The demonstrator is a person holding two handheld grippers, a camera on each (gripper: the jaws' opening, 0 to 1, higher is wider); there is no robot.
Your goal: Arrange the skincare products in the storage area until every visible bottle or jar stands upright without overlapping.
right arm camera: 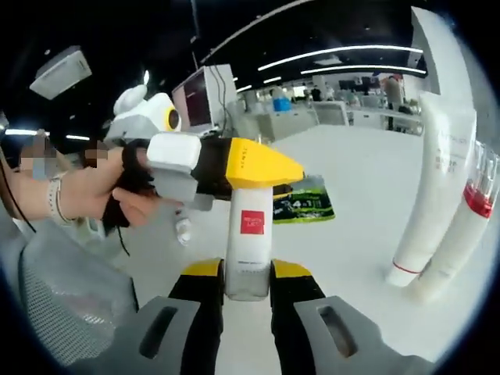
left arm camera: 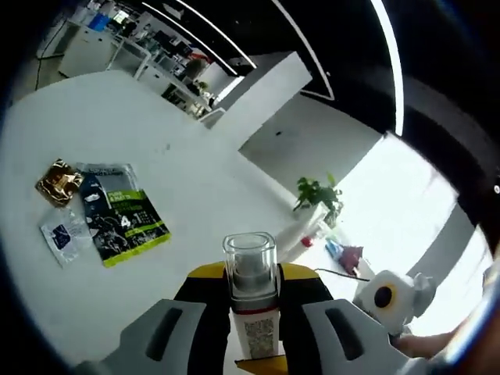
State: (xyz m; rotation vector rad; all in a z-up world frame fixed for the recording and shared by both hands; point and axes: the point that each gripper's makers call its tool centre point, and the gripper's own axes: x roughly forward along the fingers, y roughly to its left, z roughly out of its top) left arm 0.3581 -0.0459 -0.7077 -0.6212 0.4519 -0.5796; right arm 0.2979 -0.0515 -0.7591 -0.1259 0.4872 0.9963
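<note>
At lower centre of both views, the left gripper (right arm camera: 254, 183) and right gripper (right arm camera: 247, 285) both clamped one white bottle (right arm camera: 248, 242); opposed pulls could probably twist it loose.

Open-plan office, desks (left arm camera: 117, 51), monitor (right arm camera: 205, 98), strip lights (right arm camera: 344, 53)

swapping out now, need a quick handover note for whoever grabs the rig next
Left hand-held gripper: shut on the white bottle, at its clear-capped end.
Right hand-held gripper: shut on the same bottle's other end. The bottle is held in the air between both, over the white table.
Two tall white tubes stand at the right of the right gripper view, leaning against each other.
Sachets lie flat on the table.
Left to do: stand the bottle upright on the table, then separate the leaning tubes.
</note>
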